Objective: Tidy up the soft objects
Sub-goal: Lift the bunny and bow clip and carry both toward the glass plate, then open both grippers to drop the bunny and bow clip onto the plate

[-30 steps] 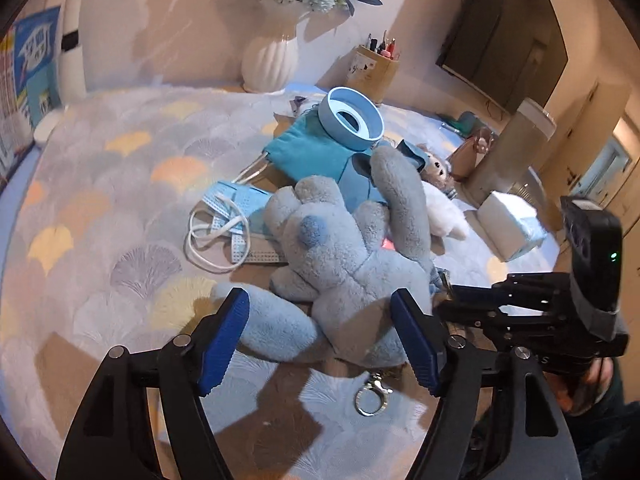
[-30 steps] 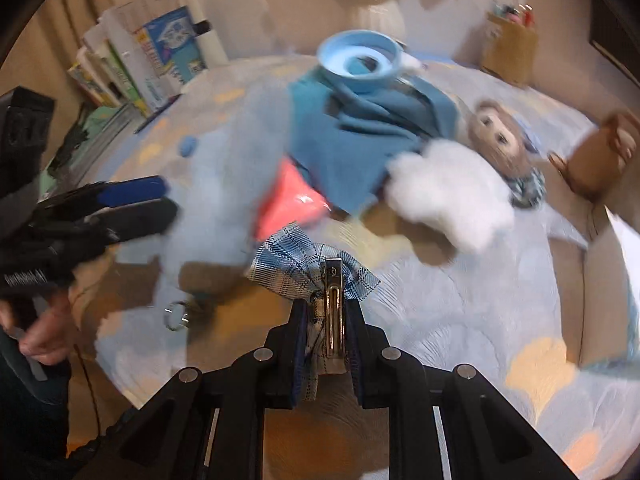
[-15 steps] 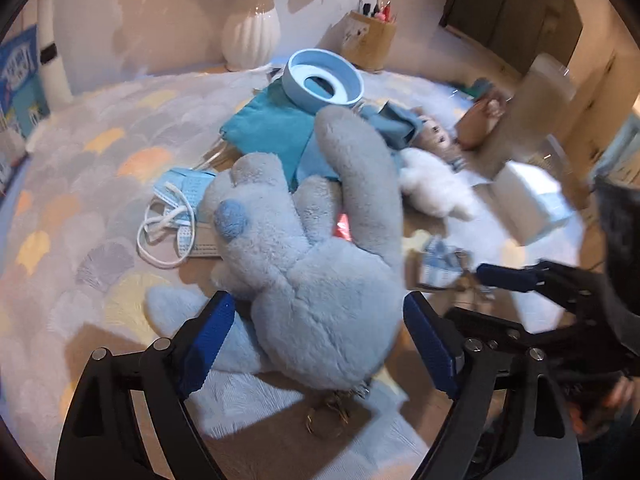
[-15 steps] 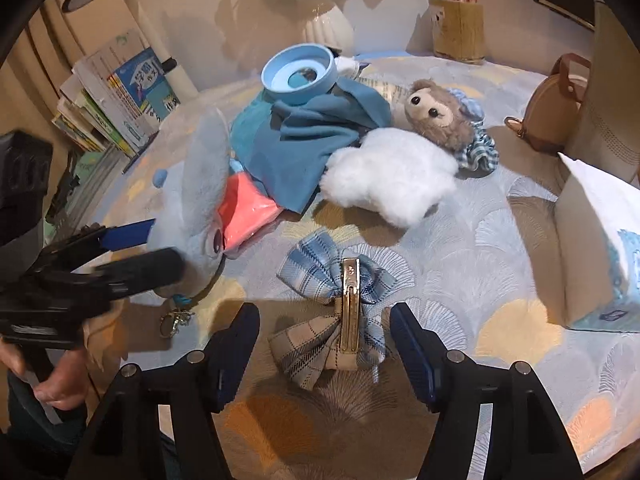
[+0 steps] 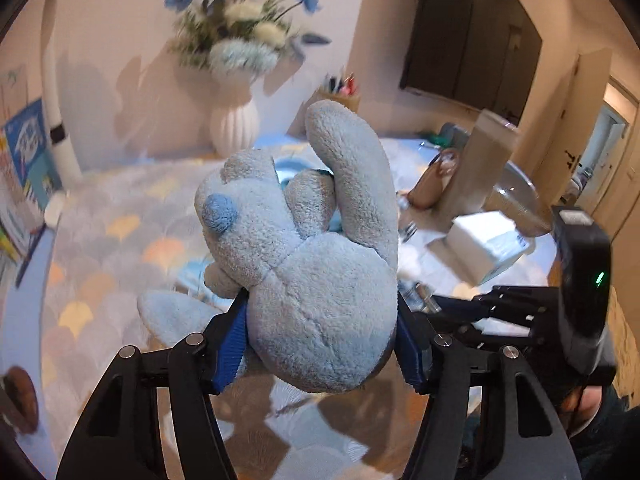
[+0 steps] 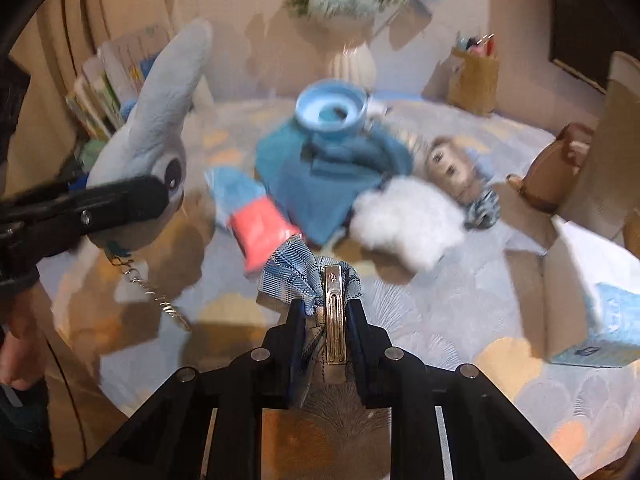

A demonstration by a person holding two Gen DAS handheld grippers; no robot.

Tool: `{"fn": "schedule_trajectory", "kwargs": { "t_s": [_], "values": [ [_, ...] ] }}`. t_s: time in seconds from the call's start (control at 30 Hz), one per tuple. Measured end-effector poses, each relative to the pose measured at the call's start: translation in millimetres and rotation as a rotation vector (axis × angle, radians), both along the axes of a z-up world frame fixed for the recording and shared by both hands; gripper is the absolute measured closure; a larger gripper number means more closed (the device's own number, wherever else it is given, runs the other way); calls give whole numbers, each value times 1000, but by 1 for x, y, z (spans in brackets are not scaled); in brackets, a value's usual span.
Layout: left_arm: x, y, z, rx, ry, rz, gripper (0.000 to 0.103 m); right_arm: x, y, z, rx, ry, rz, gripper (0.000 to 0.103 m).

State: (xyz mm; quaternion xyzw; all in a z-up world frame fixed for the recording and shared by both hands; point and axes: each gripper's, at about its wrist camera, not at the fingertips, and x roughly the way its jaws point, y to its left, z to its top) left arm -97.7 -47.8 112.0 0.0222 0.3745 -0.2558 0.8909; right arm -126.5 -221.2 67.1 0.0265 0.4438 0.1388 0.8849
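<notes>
My left gripper (image 5: 322, 342) is shut on a pale blue plush bunny (image 5: 312, 264) and holds it lifted above the table; the bunny also shows in the right wrist view (image 6: 160, 128) with its keychain (image 6: 160, 296) hanging. My right gripper (image 6: 326, 312) is shut on a blue plaid bow hair clip (image 6: 308, 276), raised off the table. On the table lie a teal cloth (image 6: 320, 184), a white fluffy plush (image 6: 404, 220), a brown plush toy (image 6: 452, 168) and a red-and-blue soft item (image 6: 260, 232).
A blue ring-shaped holder (image 6: 332, 108) sits on the teal cloth. A white vase of flowers (image 5: 236, 120), a pen cup (image 6: 474, 76), a brown bag (image 6: 556, 172), a tissue box (image 6: 600, 292) and books (image 6: 104, 100) ring the patterned tablecloth (image 6: 460, 320).
My left gripper has closed on the bunny and lifted it off the table. My right gripper was open around the bow clip half a second ago and is now shut on it, raised.
</notes>
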Motion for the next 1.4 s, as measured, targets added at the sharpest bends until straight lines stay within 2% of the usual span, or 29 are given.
{"fn": "schedule_trajectory", "kwargs": {
  "t_s": [0.1,0.27,0.4,0.57,0.67,0.8,0.9,1.0,1.07,1.17,1.27,1.33,1.37,1.4],
  "values": [
    [1,-21,17,6,-29,-43,42,-4,-26,27,69,-51,-49,83],
    [-4,-78,38,-7,-46,-182,42,-15,-75,60,110,-101,-176,83],
    [-16,-136,48,-14,-36,-328,41,-38,-127,79,100,-125,-305,83],
    [-33,-218,59,-41,22,-514,41,-81,-209,90,72,-139,-511,83],
    [-40,-267,68,-28,13,-574,41,-99,-254,98,48,-152,-620,83],
    [-27,-319,86,-55,2,-579,41,-111,-309,119,47,-187,-738,83],
    [-2,-354,96,-85,-7,-532,41,-108,-341,132,43,-204,-799,83],
    [23,-382,92,-82,-12,-462,41,-95,-366,138,52,-199,-839,83],
    [40,-397,83,-74,9,-420,41,-84,-382,135,53,-182,-860,83],
    [56,-413,72,-34,-12,-372,40,-70,-399,122,73,-135,-884,83],
    [61,-432,60,-5,-15,-352,31,-52,-414,107,90,-91,-905,81],
    [64,-438,55,14,-15,-353,27,-45,-420,100,88,-56,-911,69],
    [58,-437,55,17,-27,-346,27,-44,-422,96,90,-51,-910,56],
    [56,-436,55,23,-39,-344,27,-45,-423,95,92,-56,-911,47]
  ]
}}
